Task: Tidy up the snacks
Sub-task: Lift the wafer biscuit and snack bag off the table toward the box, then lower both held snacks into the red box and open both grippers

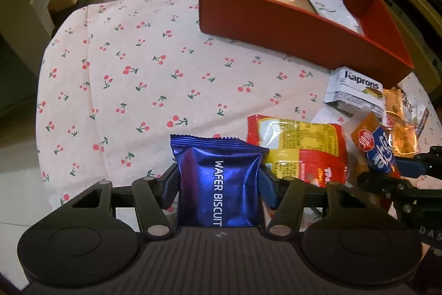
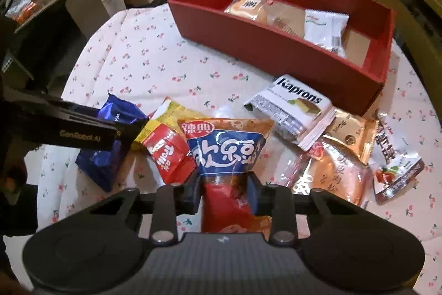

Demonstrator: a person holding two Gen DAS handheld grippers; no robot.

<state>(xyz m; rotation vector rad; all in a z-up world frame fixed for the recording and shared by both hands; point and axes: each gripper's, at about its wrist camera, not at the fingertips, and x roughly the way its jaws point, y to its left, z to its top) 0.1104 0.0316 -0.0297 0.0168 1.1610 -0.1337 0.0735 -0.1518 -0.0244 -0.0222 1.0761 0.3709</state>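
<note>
My left gripper [image 1: 219,185] is shut on a blue "WAFER BISCUIT" pack [image 1: 221,170], both pads pressing its sides just above the cherry-print tablecloth [image 1: 132,79]. My right gripper [image 2: 224,191] is shut on the lower part of an orange and blue snack bag [image 2: 226,151], which stands among the pile. The right wrist view also shows the blue pack [image 2: 102,162] under the left gripper's black body. A red box [image 1: 276,26] [image 2: 248,38] stands at the far side and holds a bread pack [image 2: 248,8] and a white packet [image 2: 324,29].
Loose snacks lie between the grippers and the box: a yellow and red packet [image 2: 165,154], a white "Kaprons" box [image 2: 298,107], a gold sachet [image 2: 350,137], an orange pack [image 2: 328,179] and a clear-windowed packet [image 2: 395,170]. Shelves with cartons stand beyond the table's left edge.
</note>
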